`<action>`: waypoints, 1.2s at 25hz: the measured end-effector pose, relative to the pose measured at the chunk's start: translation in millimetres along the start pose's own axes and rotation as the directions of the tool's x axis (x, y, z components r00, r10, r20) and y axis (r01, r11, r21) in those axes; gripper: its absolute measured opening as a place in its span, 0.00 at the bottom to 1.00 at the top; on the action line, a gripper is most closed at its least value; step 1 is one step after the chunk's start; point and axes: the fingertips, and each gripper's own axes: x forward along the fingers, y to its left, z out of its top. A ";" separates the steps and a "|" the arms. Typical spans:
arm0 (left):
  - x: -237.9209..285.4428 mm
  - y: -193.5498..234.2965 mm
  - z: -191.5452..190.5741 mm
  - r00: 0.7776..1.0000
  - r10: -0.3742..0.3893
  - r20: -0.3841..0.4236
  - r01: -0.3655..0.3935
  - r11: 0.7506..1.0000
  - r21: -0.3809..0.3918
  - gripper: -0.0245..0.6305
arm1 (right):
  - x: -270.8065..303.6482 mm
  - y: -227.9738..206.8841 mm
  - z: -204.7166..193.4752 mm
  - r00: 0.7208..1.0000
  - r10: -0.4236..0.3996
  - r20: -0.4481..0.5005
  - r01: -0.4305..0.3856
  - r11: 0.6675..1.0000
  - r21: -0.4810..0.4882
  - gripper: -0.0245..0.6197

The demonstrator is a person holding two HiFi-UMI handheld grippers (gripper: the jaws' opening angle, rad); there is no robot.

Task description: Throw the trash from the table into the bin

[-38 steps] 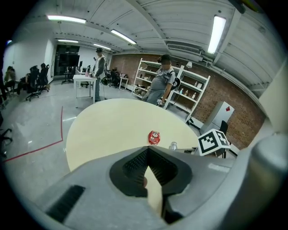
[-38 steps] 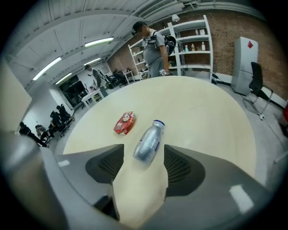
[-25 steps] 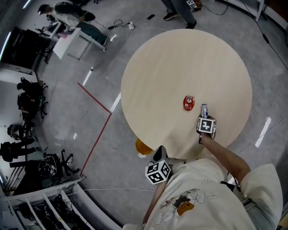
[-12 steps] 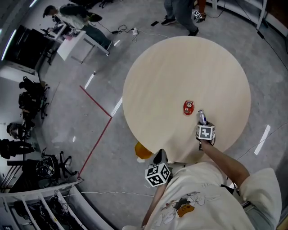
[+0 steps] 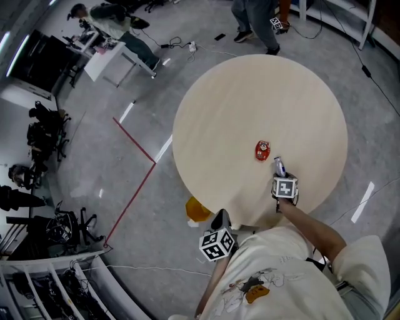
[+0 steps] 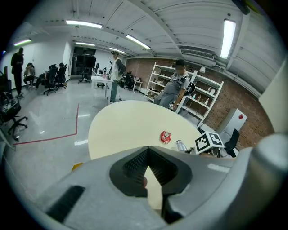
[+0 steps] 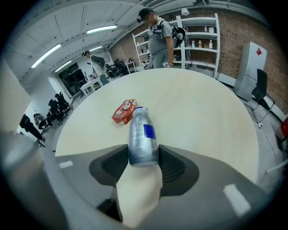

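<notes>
A grey polished floor (image 5: 125, 75) fills the room, crossed by one red taped line (image 5: 134, 140) that bends at a corner. On it stands one round, pale wooden counter (image 5: 250, 94). Its top is bare but for two pieces of trash. One person's legs (image 5: 256, 19) show past the counter's far edge, and the gripper views show white shelving (image 7: 198, 40) against a brick wall behind. One orange object (image 5: 197, 208) sits on the floor just under the counter's near edge.

There are two grippers. The left gripper (image 5: 220, 219) hangs off the counter's near edge, over the floor, its jaws pressed together on nothing. The right gripper (image 5: 281, 175) is over the counter near its near-right edge. Its jaws have just been closing and now pinch the base of the one silver bottle (image 7: 143, 134), which lies along them with its cap towards the centre. The one red packet (image 5: 262, 150) lies flat just beyond the bottle, apart from it
</notes>
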 end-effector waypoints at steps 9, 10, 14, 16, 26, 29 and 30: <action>-13.6 1.6 4.4 1.000 0.009 0.013 -0.009 1.000 -0.021 0.04 | -13.9 26.3 4.2 0.998 0.059 0.002 -0.059 0.998 -0.038 0.37; -13.5 2.2 4.0 1.000 0.010 0.013 -0.009 1.000 -0.022 0.04 | -13.5 27.9 3.8 0.998 0.063 0.001 -0.063 0.997 -0.041 0.37; -13.1 6.9 1.6 1.000 0.012 0.015 -0.012 0.999 -0.031 0.04 | -10.4 33.2 -1.3 0.997 0.077 -0.006 -0.077 0.996 -0.048 0.37; -13.3 10.5 0.1 1.000 0.013 0.015 -0.013 0.999 -0.037 0.04 | -9.2 35.6 -5.0 0.997 0.079 -0.012 -0.079 0.996 -0.050 0.37; -17.0 13.1 -7.8 1.000 0.004 0.011 -0.003 0.999 -0.053 0.04 | -15.4 36.0 -20.0 0.997 0.079 -0.022 -0.081 0.995 -0.058 0.37; -19.9 14.5 -8.5 1.000 0.004 0.014 -0.003 0.998 -0.060 0.04 | -18.1 37.0 -20.6 0.997 0.079 -0.021 -0.080 0.995 -0.065 0.37; -20.9 15.5 -8.7 1.000 0.004 0.015 -0.003 0.998 -0.063 0.04 | -18.8 38.1 -20.5 0.997 0.080 -0.020 -0.081 0.994 -0.068 0.37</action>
